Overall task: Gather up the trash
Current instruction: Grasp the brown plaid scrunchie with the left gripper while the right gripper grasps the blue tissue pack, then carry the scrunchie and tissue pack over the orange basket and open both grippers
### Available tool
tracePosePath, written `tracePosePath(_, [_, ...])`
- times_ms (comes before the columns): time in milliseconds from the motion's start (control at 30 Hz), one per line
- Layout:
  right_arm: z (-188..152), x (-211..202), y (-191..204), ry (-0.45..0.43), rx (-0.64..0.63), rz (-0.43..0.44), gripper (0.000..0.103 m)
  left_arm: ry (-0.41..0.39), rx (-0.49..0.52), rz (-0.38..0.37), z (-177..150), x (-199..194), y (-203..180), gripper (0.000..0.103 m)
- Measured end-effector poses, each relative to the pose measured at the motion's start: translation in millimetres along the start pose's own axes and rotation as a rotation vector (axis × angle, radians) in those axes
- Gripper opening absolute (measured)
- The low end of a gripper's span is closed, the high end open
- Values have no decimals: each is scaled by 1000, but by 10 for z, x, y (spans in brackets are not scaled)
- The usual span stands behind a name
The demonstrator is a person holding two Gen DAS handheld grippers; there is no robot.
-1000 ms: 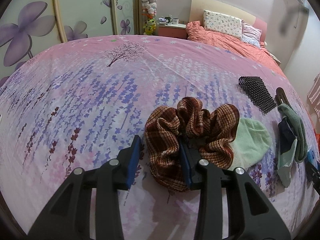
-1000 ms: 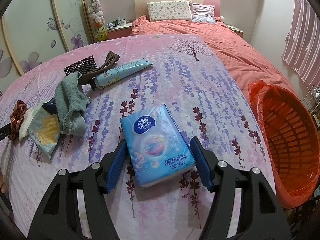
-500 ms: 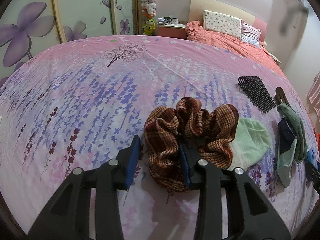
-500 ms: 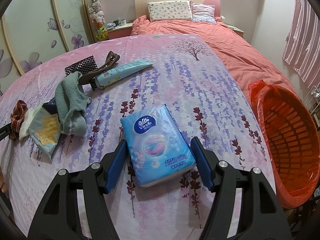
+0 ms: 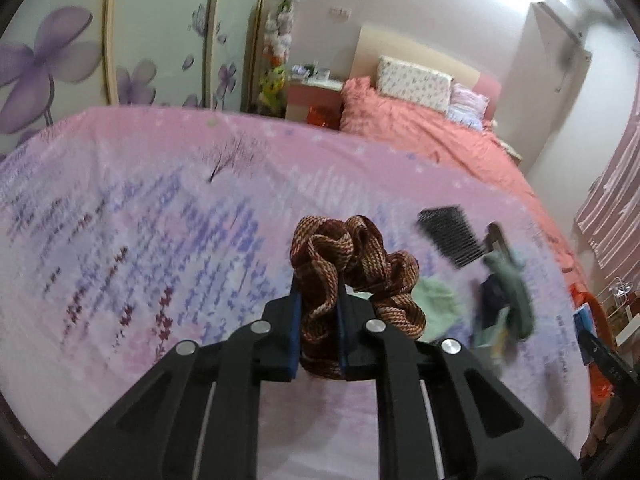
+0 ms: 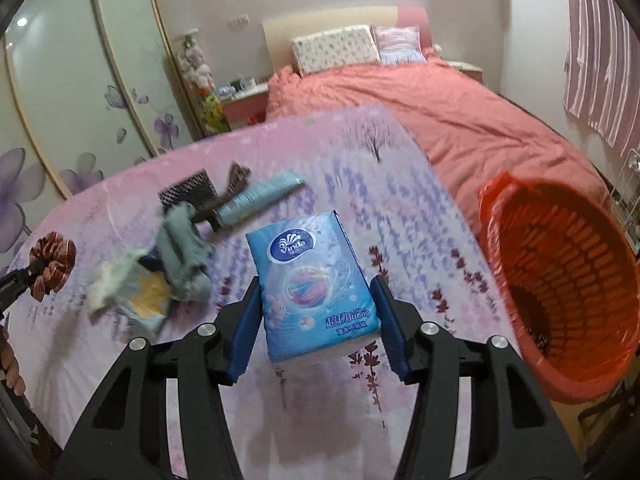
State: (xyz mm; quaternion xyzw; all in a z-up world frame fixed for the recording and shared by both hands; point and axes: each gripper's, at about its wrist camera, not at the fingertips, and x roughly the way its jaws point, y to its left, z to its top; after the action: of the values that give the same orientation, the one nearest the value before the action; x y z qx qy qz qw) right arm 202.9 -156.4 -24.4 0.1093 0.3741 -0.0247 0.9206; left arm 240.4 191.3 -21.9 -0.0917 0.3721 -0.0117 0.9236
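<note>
Floral bedspread (image 6: 400, 216); one scrunchie (image 5: 352, 264), one tissue pack (image 6: 312, 280), one red basket (image 6: 560, 264)

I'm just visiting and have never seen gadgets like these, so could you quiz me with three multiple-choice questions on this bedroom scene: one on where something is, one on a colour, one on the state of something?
1. Where is the orange basket?
A. beyond the right-hand edge of the flowered sheet
B. on the pillows
C. beside the wardrobe doors

2. What colour is the tissue pack?
A. green
B. blue
C. black

3. What is the state of the scrunchie?
A. lying loose on the sheet
B. inside the basket
C. pinched in the left gripper

Answers:
1. A, as the right wrist view shows the basket off the sheet's right edge.
2. B, as its wrapper is blue with a white logo.
3. C, as the left gripper's blue pads squeeze its brown checked fabric, and the right wrist view shows it raised off the sheet.
</note>
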Motion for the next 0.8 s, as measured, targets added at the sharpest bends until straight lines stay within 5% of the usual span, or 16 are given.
tracePosePath(433, [-4,-458,-224,-99,-18,-26,54,-58,85,-80,-16,-478,-837,15])
tracePosePath(800, [29,-775,-789,-182,59,-86,54,-68,196,-252,-171,-688,-1819,15])
